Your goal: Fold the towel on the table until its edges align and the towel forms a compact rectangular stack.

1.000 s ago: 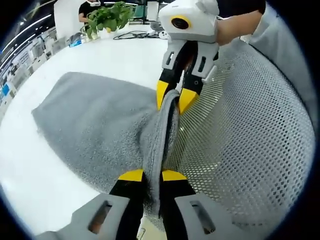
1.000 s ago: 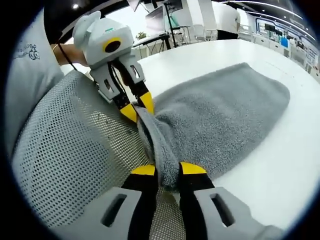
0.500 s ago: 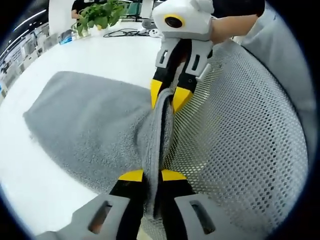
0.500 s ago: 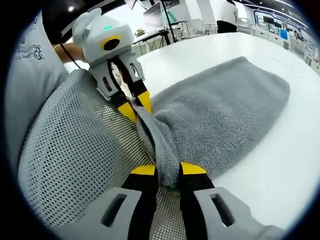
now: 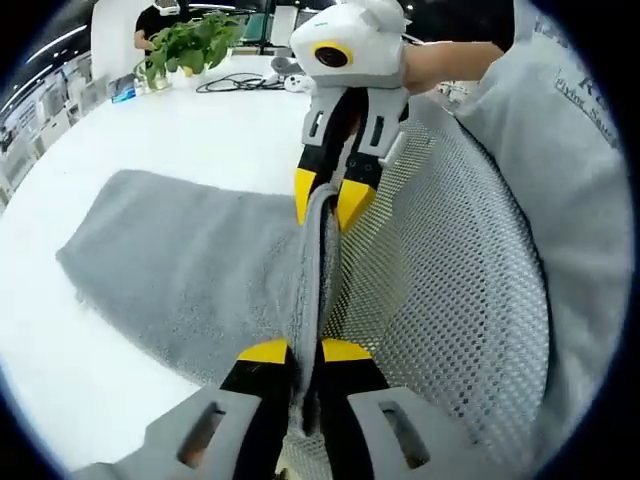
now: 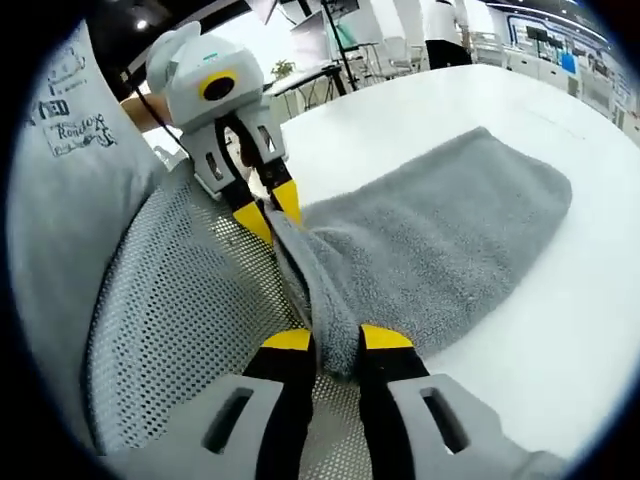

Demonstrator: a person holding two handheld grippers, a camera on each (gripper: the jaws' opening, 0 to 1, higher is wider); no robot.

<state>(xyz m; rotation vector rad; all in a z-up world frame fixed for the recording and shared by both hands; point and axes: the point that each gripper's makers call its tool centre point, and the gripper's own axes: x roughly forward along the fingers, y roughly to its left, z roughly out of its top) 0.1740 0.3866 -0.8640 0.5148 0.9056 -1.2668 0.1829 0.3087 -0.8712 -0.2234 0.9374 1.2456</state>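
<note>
Left gripper view looks along its own yellow-tipped left gripper (image 5: pixel 305 352), whose fingers are clenched on the near edge of the grey towel (image 5: pixel 190 260); further along the same edge, straight ahead of those fingers, the right gripper (image 5: pixel 328 200) pinches the towel too. Seen from the right gripper view, the right gripper (image 6: pixel 338 340) is likewise clamped on the cloth and the left gripper (image 6: pixel 268 208) grips it ahead. Between the two grasps the edge stands up as a taut ridge, while the rest of the towel lies spread on the white worktop (image 6: pixel 560 320), away from the person. Judging by this, the step in hand is carrying the held edge over to meet the far edge. To do it well, both grippers should probably rise together and travel at the same pace, keeping the ridge straight so the corners land square. Beside the fingers on the person's side sits a mesh chair back (image 5: pixel 450 310), touching or just beside the towel's held edge, so there is little room that way; snagging seems possible. Beyond the towel the worktop lies open for the fold, with a potted plant (image 5: pixel 190 45) and cables (image 5: pixel 240 80) well apart at its far side.
</note>
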